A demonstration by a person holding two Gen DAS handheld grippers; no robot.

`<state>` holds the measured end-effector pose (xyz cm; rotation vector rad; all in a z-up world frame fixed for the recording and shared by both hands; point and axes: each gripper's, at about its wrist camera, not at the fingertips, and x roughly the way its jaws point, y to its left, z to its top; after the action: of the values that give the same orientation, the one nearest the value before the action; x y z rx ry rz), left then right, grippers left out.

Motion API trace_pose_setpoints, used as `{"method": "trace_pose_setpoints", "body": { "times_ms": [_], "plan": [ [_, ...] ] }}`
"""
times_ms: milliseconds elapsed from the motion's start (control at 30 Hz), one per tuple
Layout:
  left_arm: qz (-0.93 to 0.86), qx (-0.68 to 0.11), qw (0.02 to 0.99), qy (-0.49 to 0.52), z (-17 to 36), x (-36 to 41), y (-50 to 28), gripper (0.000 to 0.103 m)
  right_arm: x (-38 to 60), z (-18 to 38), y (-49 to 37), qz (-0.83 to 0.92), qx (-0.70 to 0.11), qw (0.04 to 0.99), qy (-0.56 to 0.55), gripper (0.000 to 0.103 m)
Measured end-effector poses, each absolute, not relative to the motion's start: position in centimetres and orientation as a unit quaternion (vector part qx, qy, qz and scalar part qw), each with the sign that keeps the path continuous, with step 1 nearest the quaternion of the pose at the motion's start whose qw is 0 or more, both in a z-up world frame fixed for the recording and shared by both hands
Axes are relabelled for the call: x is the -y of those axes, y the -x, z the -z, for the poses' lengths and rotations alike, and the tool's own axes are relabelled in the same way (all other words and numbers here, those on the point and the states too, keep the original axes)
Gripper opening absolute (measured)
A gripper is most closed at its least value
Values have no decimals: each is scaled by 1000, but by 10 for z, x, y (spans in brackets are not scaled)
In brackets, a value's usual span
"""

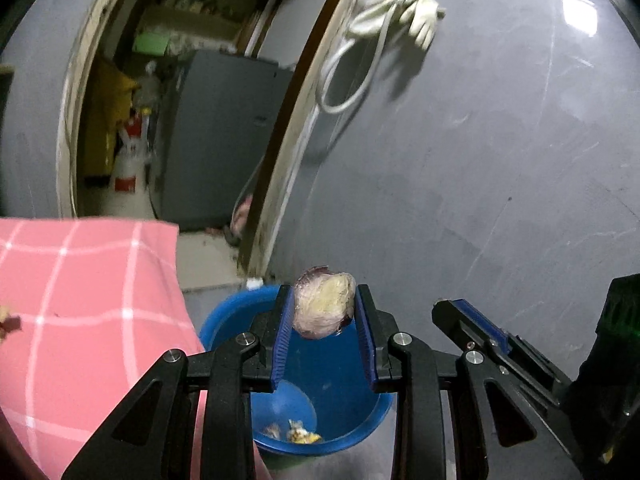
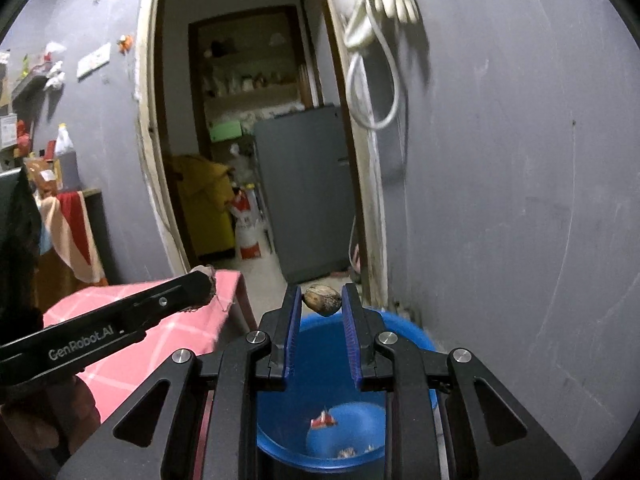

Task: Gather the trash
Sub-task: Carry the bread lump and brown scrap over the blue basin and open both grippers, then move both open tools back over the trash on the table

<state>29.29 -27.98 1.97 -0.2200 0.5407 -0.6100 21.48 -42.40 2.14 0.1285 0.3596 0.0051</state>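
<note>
Blue bucket (image 1: 224, 320) sat below; my left tongs (image 1: 324, 312) pinched a soft, light onion peel (image 1: 324, 306), right tongs (image 2: 322, 300) a small hard shell (image 2: 322, 299), both gripped mid-body.

A scuffed grey wall (image 2: 520, 200) fills the side from 1 to 5 o'clock, with a white cord and glove (image 2: 384, 4) hung near 12 o'clock. At the centre, an open doorway (image 2: 248, 120) with a worn pale frame shows a grey cabinet (image 2: 308, 192), a yellow cover (image 2: 204, 200) and cluttered shelves (image 2: 248, 80). At 9 o'clock, a striped cloth (image 2: 74, 232) hangs. A light glare (image 1: 580, 12) sits at 1 o'clock.
</note>
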Motion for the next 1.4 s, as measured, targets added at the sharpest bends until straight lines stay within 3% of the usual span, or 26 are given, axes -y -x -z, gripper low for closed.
{"method": "trace_pose_setpoints", "body": {
  "times_ms": [433, 567, 867, 1067, 1133, 1200, 1267, 1400],
  "plan": [
    [286, -349, 888, 89, 23, 307, -327, 27, 440, 14, -244, 3, -251, 963, -99, 19],
    [287, -367, 880, 90, 31, 307, -330, 33, 443, 19, -249, 6, -263, 959, -104, 22],
    [274, -346, 892, 102, 24, 288, -322, 46, 448, 15, -246, 25, -255, 961, -107, 47],
    [257, -316, 906, 111, 5, 265, -313, 59, 444, -2, -237, 29, -228, 968, -103, 52],
    [251, -303, 912, 116, -2, 252, -307, 65, 440, -12, -232, 28, -214, 971, -98, 59],
    [244, -287, 918, 125, -10, 239, -302, 73, 435, -19, -229, 25, -202, 975, -95, 74],
    [237, -270, 924, 133, -19, 225, -296, 80, 429, -28, -226, 20, -188, 978, -93, 79],
    [218, -240, 936, 135, -37, 198, -284, 84, 415, -45, -218, 9, -162, 983, -91, 98]
  ]
}}
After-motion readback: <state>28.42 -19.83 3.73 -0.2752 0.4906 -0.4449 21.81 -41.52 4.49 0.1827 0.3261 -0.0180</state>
